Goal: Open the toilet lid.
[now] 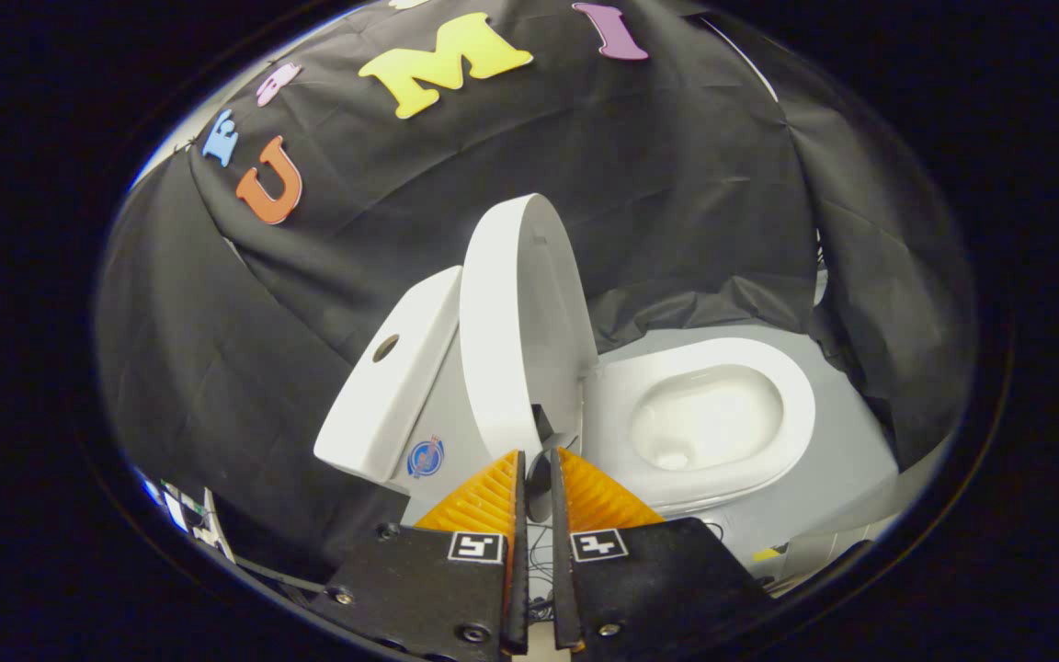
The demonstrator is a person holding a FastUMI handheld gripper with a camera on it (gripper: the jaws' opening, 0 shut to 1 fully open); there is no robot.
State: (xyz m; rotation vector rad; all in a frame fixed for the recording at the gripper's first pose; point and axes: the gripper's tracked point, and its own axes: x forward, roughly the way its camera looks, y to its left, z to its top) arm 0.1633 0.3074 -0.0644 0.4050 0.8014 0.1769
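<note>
Take the tank (389,372) as your landmark. The toilet lid (516,322) stands raised right beside it, leaning back toward the tank's front face, so the opening looks done or all but done. On the far side of the lid from the tank lies the seat (801,405), down on the bowl (709,418), which is open and white inside.

Your gripper (536,457) sits near the lower edge of the lid, just ahead of the tank's near corner. Its orange ribbed fingers (483,496) are drawn almost together with only a thin slit between them. The lid's edge meets the tips there, but from this angle I cannot say whether the pads are pinching it or merely closed beside it.

What could go wrong from here: if the lid is not resting fully against the tank, letting go too soon could let it tip forward and drop onto the seat. Pulling the gripper away sideways while it is still pinched could drag the lid off its lean or strain the hinge. Pushing harder toward the tank could knock the tank cover.

As for writing: a small round blue emblem (426,457) sits low on the tank's side, too small to read. Each finger mount carries a square black-and-white marker tag (476,547), a pattern and not text.
</note>
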